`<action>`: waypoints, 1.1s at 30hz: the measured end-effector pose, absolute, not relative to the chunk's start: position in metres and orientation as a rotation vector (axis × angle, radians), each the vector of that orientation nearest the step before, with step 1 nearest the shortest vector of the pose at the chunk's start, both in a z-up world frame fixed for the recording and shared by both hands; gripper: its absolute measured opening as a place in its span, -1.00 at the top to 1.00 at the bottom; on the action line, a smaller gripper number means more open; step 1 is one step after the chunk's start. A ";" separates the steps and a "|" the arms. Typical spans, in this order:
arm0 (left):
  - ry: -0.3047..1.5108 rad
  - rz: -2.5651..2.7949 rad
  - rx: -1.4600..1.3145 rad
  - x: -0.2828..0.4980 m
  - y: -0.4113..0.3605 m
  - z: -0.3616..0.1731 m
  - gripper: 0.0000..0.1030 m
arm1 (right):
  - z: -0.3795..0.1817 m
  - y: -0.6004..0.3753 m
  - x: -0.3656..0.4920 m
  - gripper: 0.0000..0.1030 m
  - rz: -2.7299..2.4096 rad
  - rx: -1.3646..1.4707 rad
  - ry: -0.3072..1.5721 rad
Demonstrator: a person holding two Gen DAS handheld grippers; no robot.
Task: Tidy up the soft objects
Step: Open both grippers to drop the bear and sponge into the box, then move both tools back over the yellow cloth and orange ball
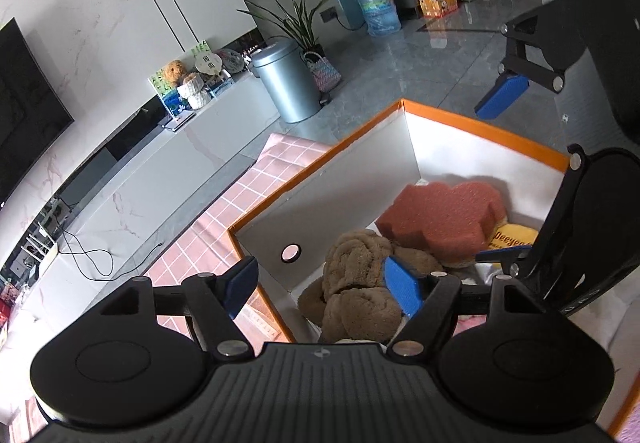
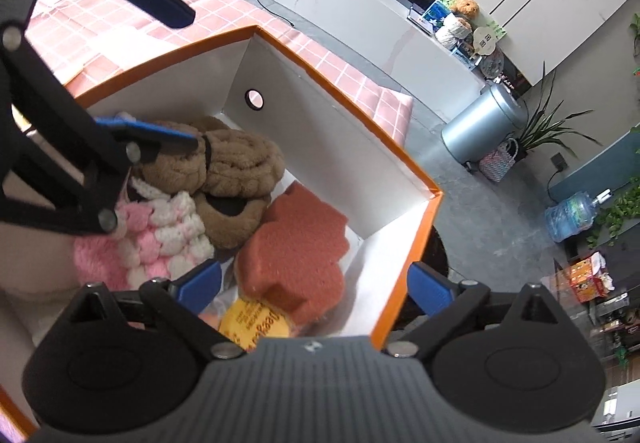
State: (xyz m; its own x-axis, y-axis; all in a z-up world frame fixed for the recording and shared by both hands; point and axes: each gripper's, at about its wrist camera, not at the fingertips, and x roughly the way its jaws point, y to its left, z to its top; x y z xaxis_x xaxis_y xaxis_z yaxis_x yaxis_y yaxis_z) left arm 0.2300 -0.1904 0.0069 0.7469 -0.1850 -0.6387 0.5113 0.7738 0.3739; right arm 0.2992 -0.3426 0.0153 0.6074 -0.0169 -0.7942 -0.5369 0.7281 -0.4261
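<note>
An orange-rimmed white box [image 1: 360,179] [image 2: 320,131] holds a knotted brown plush piece [image 1: 356,275] [image 2: 236,159], a reddish-brown sponge [image 1: 440,219] [image 2: 296,243], a yellow printed item [image 1: 514,237] [image 2: 252,323] and a pink-and-white knitted piece [image 2: 160,239]. My left gripper [image 1: 322,289] [image 2: 152,67] is open above the box's near corner. One of its pads hangs over the brown plush and the other is outside the rim. My right gripper [image 2: 316,287] [image 1: 503,175] is open above the sponge, straddling the box wall. Neither gripper holds anything.
The box sits on a pink checked cloth [image 1: 240,203] [image 2: 100,11]. Beyond it are a grey floor, a silver bin [image 1: 286,83] [image 2: 480,119], a potted plant [image 1: 296,23], a water bottle [image 1: 378,9] and a low white console [image 1: 160,163] with small items on it.
</note>
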 end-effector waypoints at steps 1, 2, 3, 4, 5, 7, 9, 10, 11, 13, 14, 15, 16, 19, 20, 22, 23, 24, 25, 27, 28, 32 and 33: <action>0.616 -0.406 0.557 0.229 -0.189 0.010 -0.65 | 0.017 -0.343 0.296 -0.90 0.325 -0.715 0.876; 0.614 -0.408 0.549 0.227 -0.188 0.012 -0.65 | 0.019 -0.343 0.293 -0.90 0.318 -0.718 0.870; 0.611 -0.408 0.541 0.225 -0.187 0.015 -0.65 | 0.021 -0.344 0.290 -0.90 0.315 -0.716 0.863; 0.607 -0.408 0.532 0.223 -0.185 0.017 -0.65 | 0.024 -0.345 0.286 -0.90 0.310 -0.712 0.856; 0.600 -0.407 0.524 0.220 -0.184 0.020 -0.65 | 0.027 -0.346 0.282 -0.91 0.302 -0.706 0.846; 0.588 -0.405 0.505 0.216 -0.181 0.025 -0.65 | 0.033 -0.347 0.274 -0.91 0.289 -0.686 0.827; 0.578 -0.405 0.476 0.211 -0.177 0.030 -0.65 | 0.039 -0.348 0.266 -0.91 0.266 -0.647 0.805; 0.573 -0.407 0.459 0.209 -0.173 0.032 -0.65 | 0.042 -0.349 0.261 -0.91 0.258 -0.622 0.794; 0.566 -0.408 0.440 0.206 -0.170 0.035 -0.65 | 0.045 -0.350 0.257 -0.91 0.248 -0.594 0.783; 0.552 -0.410 0.402 0.198 -0.161 0.038 -0.65 | 0.050 -0.350 0.245 -0.91 0.222 -0.541 0.753; 0.543 -0.411 0.381 0.195 -0.157 0.040 -0.65 | 0.053 -0.349 0.239 -0.91 0.215 -0.515 0.734; 0.535 -0.410 0.363 0.189 -0.153 0.042 -0.65 | 0.054 -0.347 0.233 -0.91 0.208 -0.488 0.714; 0.527 -0.410 0.342 0.184 -0.149 0.043 -0.65 | 0.056 -0.346 0.226 -0.91 0.201 -0.458 0.693; 0.501 -0.402 0.280 0.170 -0.132 0.046 -0.65 | 0.062 -0.338 0.205 -0.91 0.189 -0.373 0.624; 0.494 -0.393 0.259 0.166 -0.127 0.047 -0.65 | 0.063 -0.334 0.197 -0.91 0.188 -0.350 0.600; 0.478 -0.385 0.220 0.158 -0.114 0.048 -0.65 | 0.063 -0.324 0.184 -0.91 0.180 -0.322 0.553; 0.471 -0.379 0.200 0.154 -0.108 0.048 -0.65 | 0.062 -0.319 0.177 -0.91 0.178 -0.312 0.531; 0.467 -0.373 0.182 0.150 -0.102 0.048 -0.65 | 0.061 -0.313 0.171 -0.91 0.177 -0.303 0.514; 0.464 -0.367 0.166 0.147 -0.096 0.048 -0.65 | 0.060 -0.307 0.166 -0.91 0.172 -0.293 0.499; 0.456 -0.351 0.136 0.140 -0.085 0.047 -0.65 | 0.058 -0.296 0.156 -0.91 0.164 -0.269 0.475; 0.452 -0.341 0.123 0.137 -0.079 0.047 -0.65 | 0.058 -0.291 0.150 -0.91 0.162 -0.254 0.465; 0.451 -0.310 0.075 0.127 -0.057 0.042 -0.65 | 0.055 -0.274 0.132 -0.91 0.153 -0.188 0.437; 0.454 -0.302 0.063 0.126 -0.051 0.041 -0.65 | 0.053 -0.270 0.129 -0.91 0.154 -0.177 0.430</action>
State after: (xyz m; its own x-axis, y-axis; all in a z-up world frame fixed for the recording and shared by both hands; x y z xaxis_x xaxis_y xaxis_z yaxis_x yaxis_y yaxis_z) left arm 0.1258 -0.0511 0.0414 0.8551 -0.2729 -0.4409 0.3007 0.9537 -0.0070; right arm 0.1294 -0.2701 0.0533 0.8978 0.1106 -0.4263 -0.1851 0.9731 -0.1374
